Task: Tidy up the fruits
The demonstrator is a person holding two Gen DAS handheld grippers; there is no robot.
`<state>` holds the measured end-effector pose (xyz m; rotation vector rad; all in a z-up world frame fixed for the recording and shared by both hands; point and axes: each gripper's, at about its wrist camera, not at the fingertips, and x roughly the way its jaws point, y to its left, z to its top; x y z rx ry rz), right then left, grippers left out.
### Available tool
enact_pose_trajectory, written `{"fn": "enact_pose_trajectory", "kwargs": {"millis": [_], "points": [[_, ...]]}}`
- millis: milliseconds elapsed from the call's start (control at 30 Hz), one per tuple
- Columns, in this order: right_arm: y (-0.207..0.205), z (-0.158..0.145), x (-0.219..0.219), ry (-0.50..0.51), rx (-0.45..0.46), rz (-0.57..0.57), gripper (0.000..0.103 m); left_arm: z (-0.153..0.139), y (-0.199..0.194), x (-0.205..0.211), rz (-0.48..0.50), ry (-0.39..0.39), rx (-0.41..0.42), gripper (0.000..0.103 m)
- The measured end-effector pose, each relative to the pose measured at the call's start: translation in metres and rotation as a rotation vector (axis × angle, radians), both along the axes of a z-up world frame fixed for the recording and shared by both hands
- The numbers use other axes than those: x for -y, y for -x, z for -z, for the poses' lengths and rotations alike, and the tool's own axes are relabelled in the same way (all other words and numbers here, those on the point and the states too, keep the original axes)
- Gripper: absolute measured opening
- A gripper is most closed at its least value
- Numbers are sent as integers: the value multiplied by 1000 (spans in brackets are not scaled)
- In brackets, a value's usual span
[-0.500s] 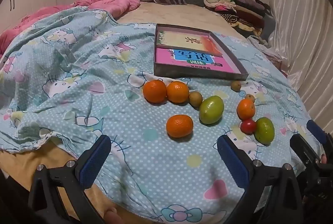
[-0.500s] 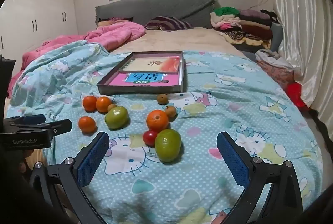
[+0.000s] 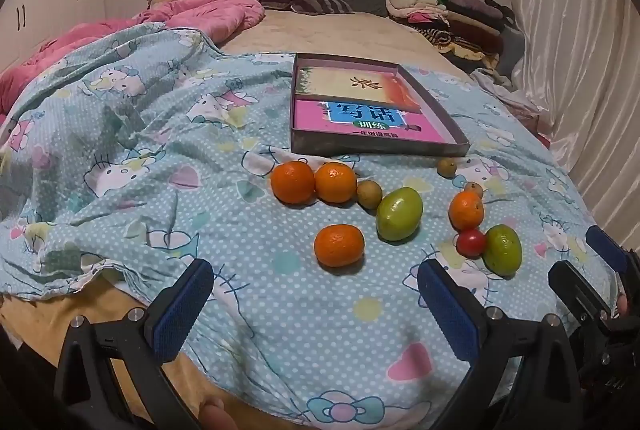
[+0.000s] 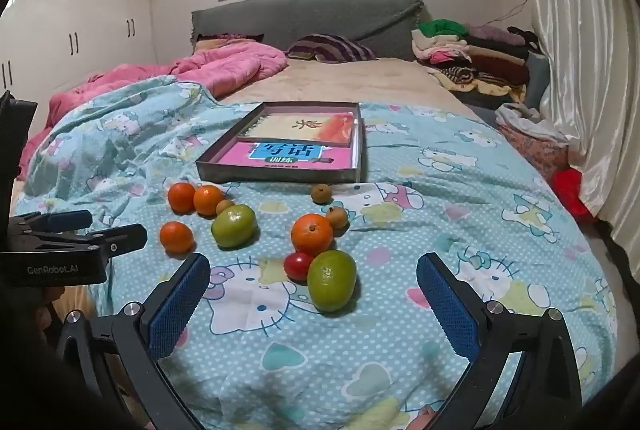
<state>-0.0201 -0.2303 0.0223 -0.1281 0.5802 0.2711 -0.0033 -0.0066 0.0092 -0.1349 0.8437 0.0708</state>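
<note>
Fruits: round orange mandarins [image 3: 339, 245], smooth green oval fruits [image 4: 331, 280] are lying loose on blue dotted bedsheet [image 3: 248, 294], before shallow grey box [image 3: 380, 146] | fingers: left gripper [image 3: 316, 304], right gripper [image 4: 314, 304] are hovering wide apart, empty | handling: probably light, rolling easily; take across widest middle, gently.

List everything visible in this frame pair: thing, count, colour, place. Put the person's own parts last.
Round orange fruits: four, orange, on the bedspread before the tray.
Oval green fruits: two, green, among the oranges.
Small brown fruits: three, brown, nearer the tray.
Small red tomato: one, red, touching a green fruit.
Shallow grey tray: one, holding two books.
Cartoon-cat bedspread: one, light blue.
Pink quilt: one, far left.
Folded clothes: pile, mixed colours, far right.
Left gripper: blue pads, open.
Right gripper: blue pads, open.
</note>
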Motion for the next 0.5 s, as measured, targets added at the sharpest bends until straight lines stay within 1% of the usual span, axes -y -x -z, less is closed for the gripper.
{"fn": "enact_pose_trajectory", "kwargs": {"millis": [500], "points": [[0,0,0,-3,-7,7,103,-3,1,1,4,3,5,103]]}}
